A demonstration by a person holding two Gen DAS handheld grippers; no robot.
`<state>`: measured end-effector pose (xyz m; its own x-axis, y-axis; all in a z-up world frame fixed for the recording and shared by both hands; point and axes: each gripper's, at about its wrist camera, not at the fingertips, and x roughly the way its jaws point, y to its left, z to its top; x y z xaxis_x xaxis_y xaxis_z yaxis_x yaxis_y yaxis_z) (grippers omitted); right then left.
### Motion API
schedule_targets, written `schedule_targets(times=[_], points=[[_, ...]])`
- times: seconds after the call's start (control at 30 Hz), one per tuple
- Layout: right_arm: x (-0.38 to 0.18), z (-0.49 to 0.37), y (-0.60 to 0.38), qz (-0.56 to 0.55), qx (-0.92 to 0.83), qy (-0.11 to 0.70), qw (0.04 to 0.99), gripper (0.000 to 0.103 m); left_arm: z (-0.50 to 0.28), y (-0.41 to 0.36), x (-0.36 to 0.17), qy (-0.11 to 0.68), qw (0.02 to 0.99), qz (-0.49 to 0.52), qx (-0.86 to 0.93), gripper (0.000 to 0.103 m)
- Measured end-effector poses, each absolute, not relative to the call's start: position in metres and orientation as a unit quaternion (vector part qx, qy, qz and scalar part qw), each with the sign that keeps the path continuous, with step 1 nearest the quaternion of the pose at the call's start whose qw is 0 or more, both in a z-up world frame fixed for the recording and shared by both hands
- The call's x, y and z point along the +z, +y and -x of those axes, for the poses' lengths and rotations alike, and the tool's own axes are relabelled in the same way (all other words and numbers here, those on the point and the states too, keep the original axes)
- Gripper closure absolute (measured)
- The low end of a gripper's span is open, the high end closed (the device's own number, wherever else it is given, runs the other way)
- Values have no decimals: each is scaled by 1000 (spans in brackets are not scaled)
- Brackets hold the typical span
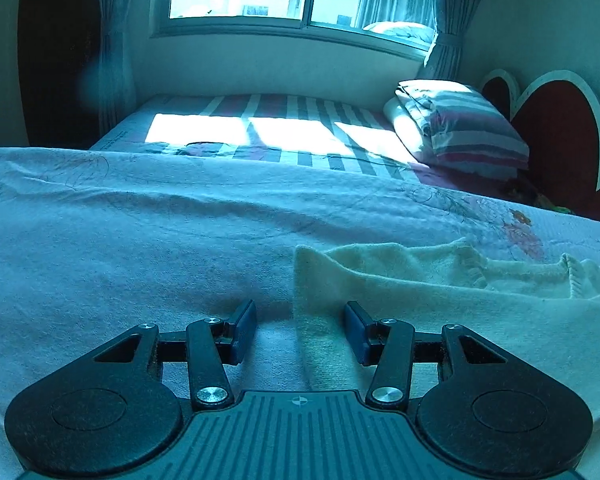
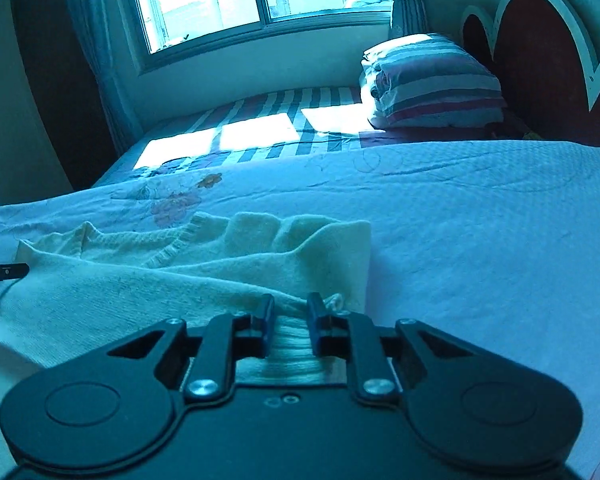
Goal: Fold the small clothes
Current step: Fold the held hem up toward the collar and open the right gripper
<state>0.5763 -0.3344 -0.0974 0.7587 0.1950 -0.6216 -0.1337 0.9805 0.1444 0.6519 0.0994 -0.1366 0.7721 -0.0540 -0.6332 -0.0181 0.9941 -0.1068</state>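
Nearest the lens, the left gripper (image 1: 300,330) hangs with jaws apart over the left edge of a cream knitted sweater (image 1: 440,304) spread on the pale bedspread (image 1: 140,240), while the right gripper (image 2: 290,322), jaws narrowly apart, straddles a fold near its right edge.
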Motion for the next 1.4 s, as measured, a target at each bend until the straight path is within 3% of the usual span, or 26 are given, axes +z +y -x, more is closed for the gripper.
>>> schedule_targets(times=[0.1,0.17,0.47,0.57,0.9,1.03,1.2,1.4], points=[[-94,-576,-337,-52,87,335,937,86,-641,99,-120,325,945,45,-10,54],[-83,-565,-336,-45,93,308,946,76,-632,102,-117,323,945,44,-20,54],[-86,-530,-347,-46,92,316,943,78,-576,100,-138,327,943,41,-34,54],[-104,-532,-348,-42,83,331,939,78,-578,96,-135,330,943,24,-28,52],[-86,-522,-355,-59,87,324,940,76,-564,87,-125,345,938,3,-38,52],[-101,-524,-355,-62,79,346,933,75,-561,91,-122,345,938,35,-24,47],[-77,-487,-371,-102,95,323,936,74,-513,102,-112,348,936,36,-38,47],[-83,-424,-407,-137,108,349,921,74,-425,118,-119,378,921,84,-51,47]])
